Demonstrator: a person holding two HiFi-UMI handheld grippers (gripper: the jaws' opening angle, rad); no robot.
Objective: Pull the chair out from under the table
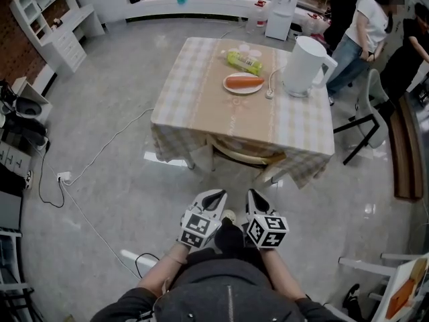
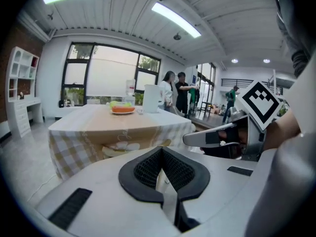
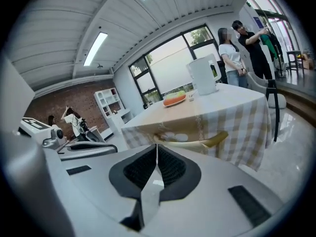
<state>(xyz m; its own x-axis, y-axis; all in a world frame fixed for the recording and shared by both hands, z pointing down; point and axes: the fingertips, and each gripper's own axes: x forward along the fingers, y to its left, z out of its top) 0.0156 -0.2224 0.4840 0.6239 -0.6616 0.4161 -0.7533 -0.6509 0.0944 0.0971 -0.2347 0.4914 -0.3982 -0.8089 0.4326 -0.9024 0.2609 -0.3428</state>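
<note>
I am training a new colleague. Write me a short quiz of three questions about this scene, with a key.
1. True or false: the chair is tucked under the table.
2. What lies on the plate?
3. Fill in: the left gripper and the right gripper are both ____ and hold nothing.
Key: 1 true; 2 a carrot; 3 shut.

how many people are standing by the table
2, both past its far right corner: one in a white top, one in black. A third, in green, stands farther back; others may be hidden.
</note>
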